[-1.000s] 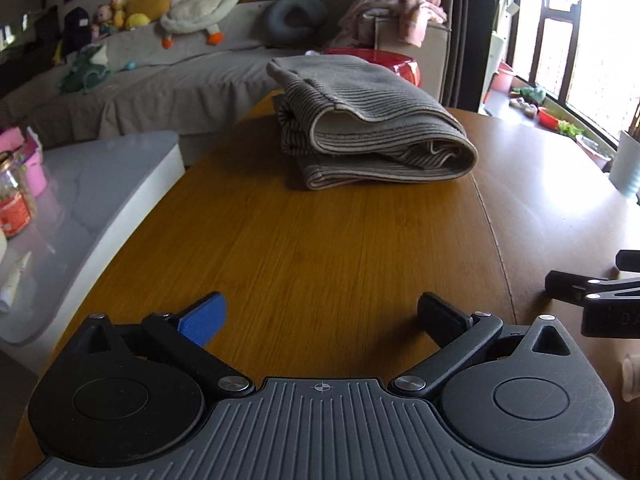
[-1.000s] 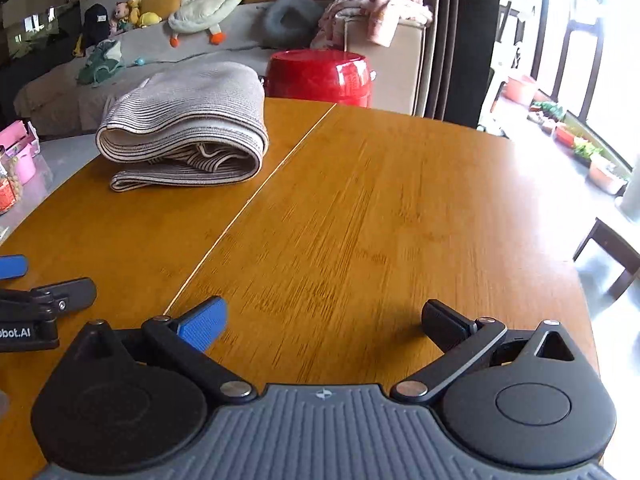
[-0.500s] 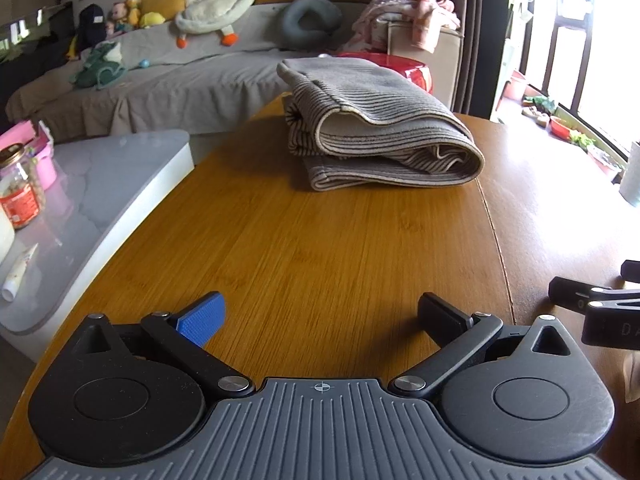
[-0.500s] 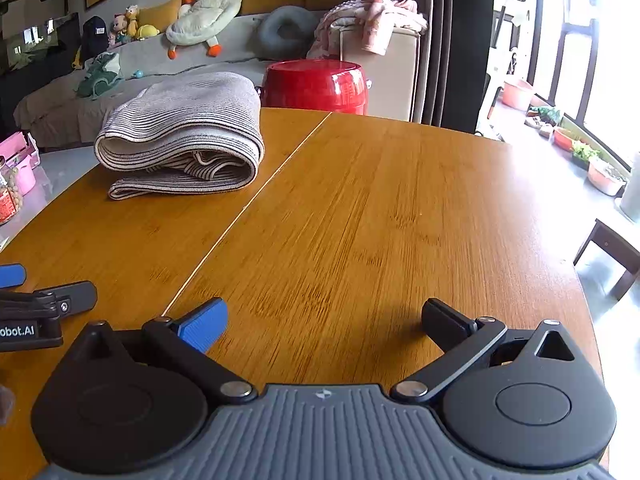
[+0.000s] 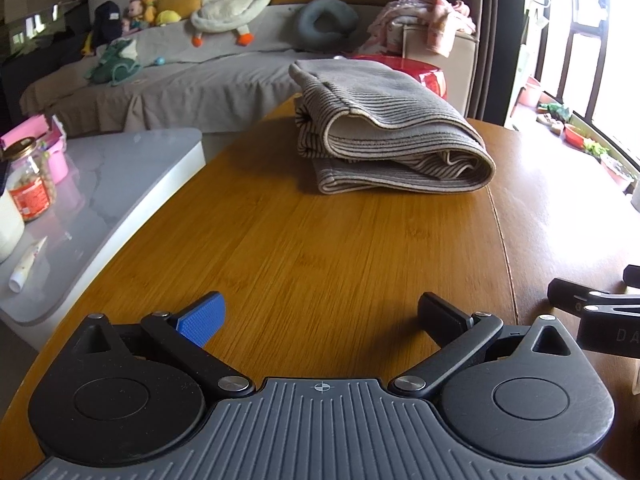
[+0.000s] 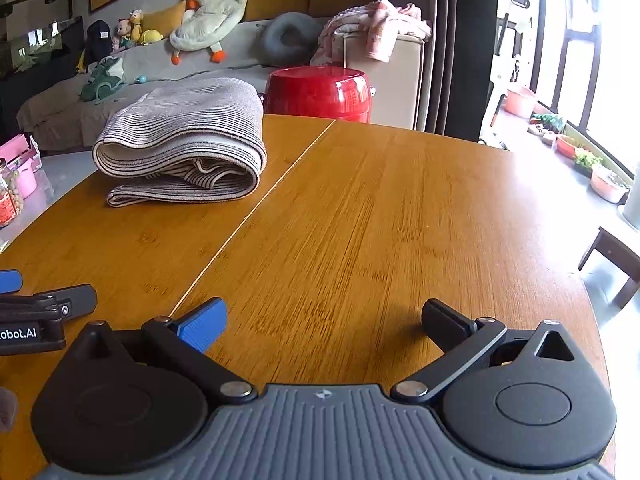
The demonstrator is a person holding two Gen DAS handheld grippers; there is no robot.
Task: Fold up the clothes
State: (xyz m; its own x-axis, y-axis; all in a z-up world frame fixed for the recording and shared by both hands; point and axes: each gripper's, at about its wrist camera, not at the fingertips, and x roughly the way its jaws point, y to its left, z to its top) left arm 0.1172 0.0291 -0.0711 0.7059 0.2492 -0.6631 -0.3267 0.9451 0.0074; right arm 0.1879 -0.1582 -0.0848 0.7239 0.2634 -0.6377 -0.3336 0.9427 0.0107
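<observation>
In the left wrist view, the left gripper [image 5: 320, 314] hung low over the bare wooden table [image 5: 320, 248] with its jaws spread wide and nothing between them. The striped grey garment [image 5: 386, 132] lay well ahead of it at the far end of the table, already folded into a thick bundle with a rounded fold on its right side and loose layered edges facing the camera. The tips of the right gripper [image 5: 580, 300] showed at the right edge of this view, close beside the left tool. A grey side counter [image 5: 120, 184] with a jar [image 5: 30, 184] stood just off the table's left edge. The bundle looked soft and springy, so any push against those open edges would probably have slid the top layers apart and undone the fold.

In the right wrist view, the right gripper [image 6: 324, 320] was likewise released, its blue-padded finger and black finger wide apart above the table [image 6: 400, 220], gripping nothing. The garment [image 6: 184, 140] sat far forward and to the left, left of the table's seam line, with a red stool [image 6: 320, 92] behind it. The left gripper's fingers [image 6: 72, 300] appeared at the left margin, near the right tool. With both tools so close together, a sideways swing could have knocked one against the other. A one-sided grab at the bundle would likely have lifted only the upper layer and let the rest sag open.
</observation>
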